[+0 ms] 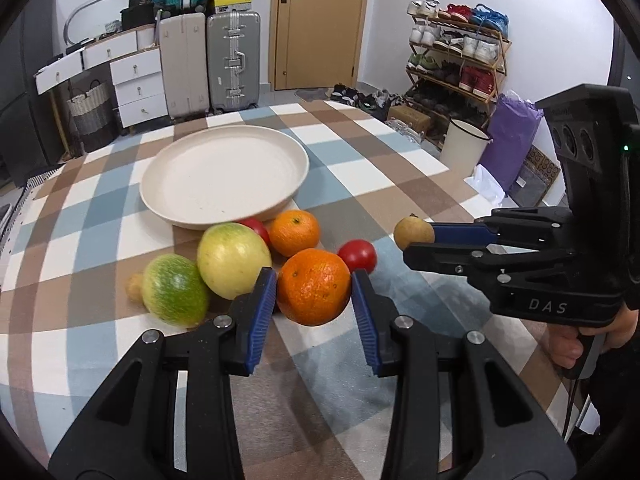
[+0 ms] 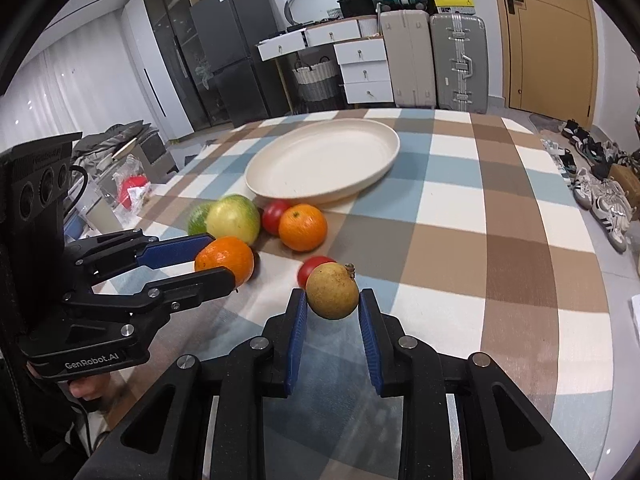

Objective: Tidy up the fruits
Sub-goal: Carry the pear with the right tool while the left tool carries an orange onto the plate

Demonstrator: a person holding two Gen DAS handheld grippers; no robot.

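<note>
— Blue pads of the left tongs (image 1: 314, 292) sit closest, pressed on either side of an orange (image 1: 313, 286); is it off the cloth?
— It looks raised a little above the checked counter (image 1: 400, 184), with its shadow below it. The pads touch both flanks, so the tongs are narrowed onto that fruit.
— And the right tongs (image 2: 333, 300)?
— Closed down as far as they go on a small yellow-brown fruit (image 2: 332, 291) with a dry stem end, held clear of the counter.
— Where is everything else, taking the cream plate (image 1: 192, 216) as the mark?
— The plate itself is bare. Just beside its near rim lie a second orange (image 1: 294, 233) and a red tomato (image 1: 254, 227), which seem to touch each other. A yellow-green fruit (image 1: 233, 259) lies a bit nearer than those, and a green striped fruit (image 1: 175, 295) nearer again, off to the left. A tiny yellowish fruit (image 1: 135, 287) rests against that green one.
— Any more tomatoes?
— One more tomato (image 1: 358, 255), nearer than the plate and to its right, just behind the held orange.
</note>
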